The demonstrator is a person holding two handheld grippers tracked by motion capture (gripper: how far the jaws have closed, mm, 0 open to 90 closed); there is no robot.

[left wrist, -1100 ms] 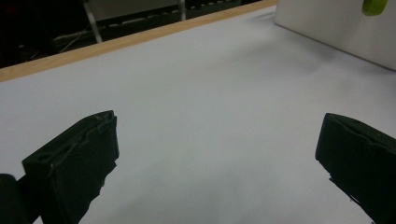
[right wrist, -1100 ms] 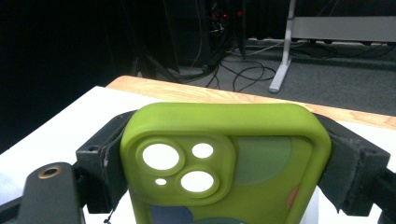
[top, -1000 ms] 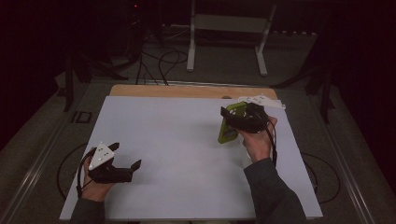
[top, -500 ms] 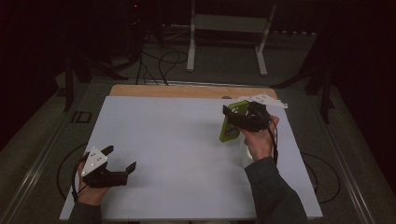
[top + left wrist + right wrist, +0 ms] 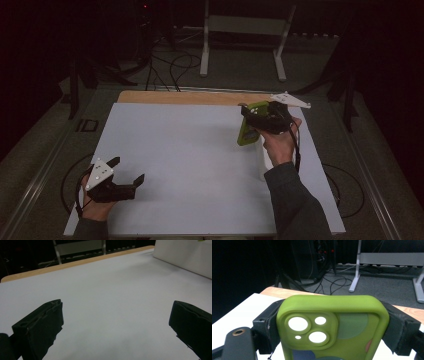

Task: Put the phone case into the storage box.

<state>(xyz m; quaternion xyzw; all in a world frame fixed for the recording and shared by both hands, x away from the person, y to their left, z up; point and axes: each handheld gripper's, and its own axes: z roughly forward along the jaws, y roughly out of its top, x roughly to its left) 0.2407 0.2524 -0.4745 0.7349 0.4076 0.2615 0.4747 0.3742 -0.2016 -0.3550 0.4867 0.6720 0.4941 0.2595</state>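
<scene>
**Right gripper clamps green phone case; left gripper idle, jaws wide**

Right gripper (image 5: 256,121): black padded jaws pressed on both long sides of the phone case (image 5: 332,327), held above the far right part of the white mat (image 5: 190,150). Case is olive-green, matte, rounded corners, with a raised camera block of three round cut-outs; muted coloured patches below.

Left gripper (image 5: 127,171): jaws spread wide, nothing between them, near the mat's near left corner, well apart from the case.

Mat is smooth and covers a wooden table (image 5: 190,97), whose edge shows beyond it. Beyond the table: dark room, grey floor, loose cables (image 5: 175,62), white stand legs (image 5: 242,42).
</scene>
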